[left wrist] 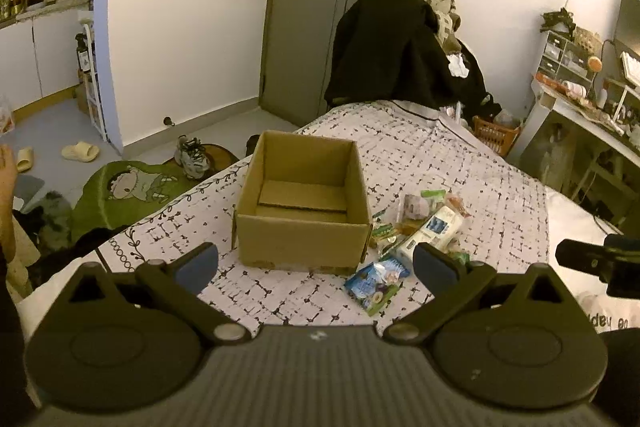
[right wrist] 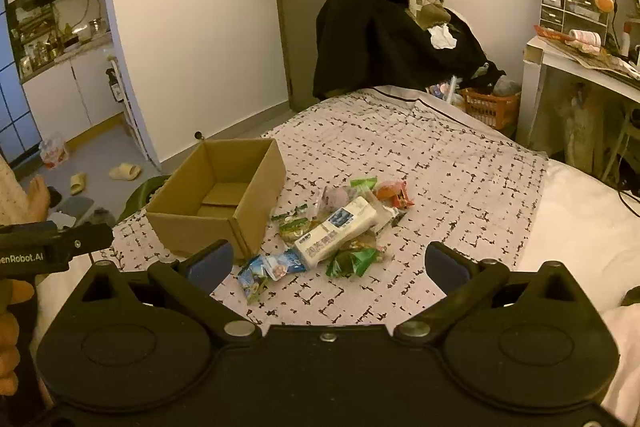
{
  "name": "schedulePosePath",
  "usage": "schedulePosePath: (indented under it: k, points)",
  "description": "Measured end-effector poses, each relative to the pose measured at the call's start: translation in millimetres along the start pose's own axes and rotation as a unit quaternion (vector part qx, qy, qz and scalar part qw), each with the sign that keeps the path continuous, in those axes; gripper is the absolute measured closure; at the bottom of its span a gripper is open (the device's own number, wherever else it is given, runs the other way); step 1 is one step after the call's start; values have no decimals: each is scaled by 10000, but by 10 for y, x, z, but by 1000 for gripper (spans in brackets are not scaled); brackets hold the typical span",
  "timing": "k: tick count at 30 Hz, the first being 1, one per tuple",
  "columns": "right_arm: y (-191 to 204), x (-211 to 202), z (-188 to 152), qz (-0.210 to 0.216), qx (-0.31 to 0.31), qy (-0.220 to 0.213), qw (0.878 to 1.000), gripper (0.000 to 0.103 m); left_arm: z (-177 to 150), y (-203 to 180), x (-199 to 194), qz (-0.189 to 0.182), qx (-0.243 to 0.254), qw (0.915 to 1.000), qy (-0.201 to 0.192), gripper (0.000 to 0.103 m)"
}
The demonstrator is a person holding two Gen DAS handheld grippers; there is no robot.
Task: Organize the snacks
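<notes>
An open cardboard box (left wrist: 302, 203) (right wrist: 218, 199) stands empty on the patterned bedspread. To its right lies a heap of snack packets: a long white pack (left wrist: 430, 231) (right wrist: 338, 229), a blue packet (left wrist: 376, 285) (right wrist: 270, 269), a green packet (right wrist: 352, 261) and a red one (right wrist: 394, 193). My left gripper (left wrist: 316, 265) hovers open in front of the box, nothing between its fingers. My right gripper (right wrist: 327, 263) is open too, just short of the snack heap. In the left wrist view the other gripper's body (left wrist: 596, 259) shows at the right edge.
The bedspread (right wrist: 420, 163) covers a bed. A chair piled with dark clothes (right wrist: 384, 31) stands at the bed's far end before a door. A desk (right wrist: 576, 67) and an orange basket (right wrist: 490, 105) are at the right. Slippers (left wrist: 80, 151), shoes and a green rug (left wrist: 128, 191) lie on the floor, left.
</notes>
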State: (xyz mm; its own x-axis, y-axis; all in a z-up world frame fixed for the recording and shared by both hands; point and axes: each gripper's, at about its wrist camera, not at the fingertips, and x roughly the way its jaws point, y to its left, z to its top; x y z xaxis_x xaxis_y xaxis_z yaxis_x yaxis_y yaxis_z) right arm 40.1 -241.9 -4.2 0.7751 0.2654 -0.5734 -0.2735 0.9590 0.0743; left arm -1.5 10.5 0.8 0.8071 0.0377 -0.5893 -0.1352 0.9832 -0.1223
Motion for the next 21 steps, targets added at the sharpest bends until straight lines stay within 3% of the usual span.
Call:
schedulePosePath:
  k: [21]
  points:
    - [36,-17,-8,78,-27,64,9999,0,-15,-75,-12,-50,194,9998,16,0]
